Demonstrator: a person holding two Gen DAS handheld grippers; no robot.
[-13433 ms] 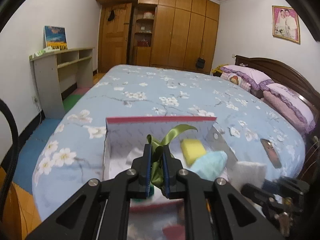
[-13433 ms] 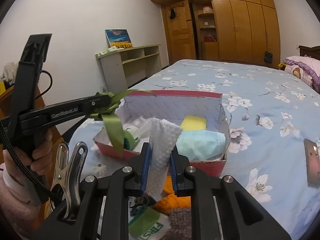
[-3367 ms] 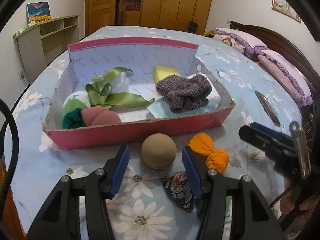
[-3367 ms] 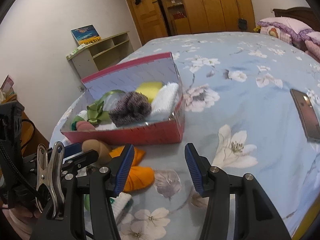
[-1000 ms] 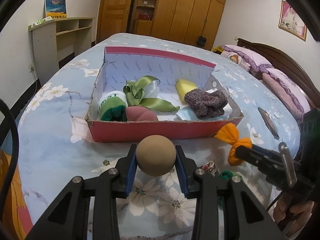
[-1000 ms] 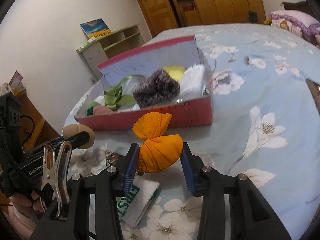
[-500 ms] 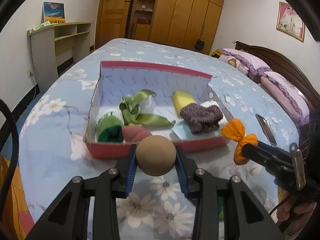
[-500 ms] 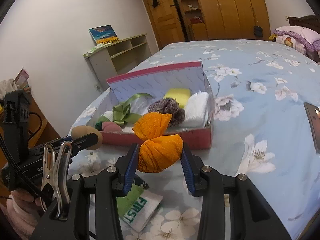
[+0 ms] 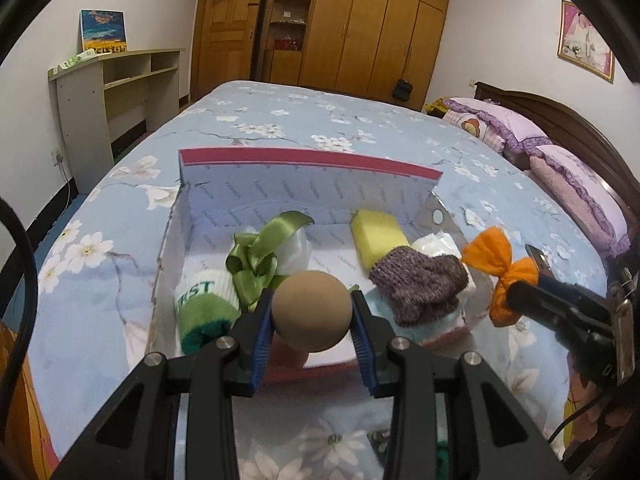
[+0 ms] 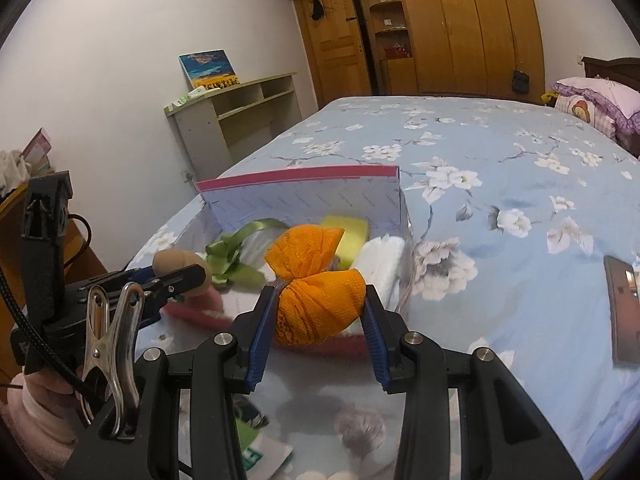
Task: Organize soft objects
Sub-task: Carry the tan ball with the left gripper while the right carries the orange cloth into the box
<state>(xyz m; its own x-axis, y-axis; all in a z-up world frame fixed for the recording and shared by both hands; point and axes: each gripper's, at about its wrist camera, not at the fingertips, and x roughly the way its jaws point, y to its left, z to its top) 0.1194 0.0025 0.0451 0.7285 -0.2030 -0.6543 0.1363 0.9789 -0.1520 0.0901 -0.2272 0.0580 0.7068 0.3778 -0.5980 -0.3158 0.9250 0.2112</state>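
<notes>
Tan ball (image 9: 312, 311) pinched between the blue pads of the left gripper (image 9: 313, 320), held above the near wall of the red box (image 9: 308, 162). Orange cloth bundle (image 10: 320, 304) clamped in the right gripper (image 10: 319, 320), also over the box's near edge, toward its right end. Inside the box: green ribbon (image 9: 260, 258) left of centre, green-and-white sock (image 9: 204, 312) at the near left, yellow sponge (image 9: 378, 236) toward the back right, grey knitted sock (image 9: 420, 284) in front of the sponge. Box resting on the flowered blue bed (image 9: 320, 120); dark phone (image 10: 624, 312) lying on the bed well right of the box.
</notes>
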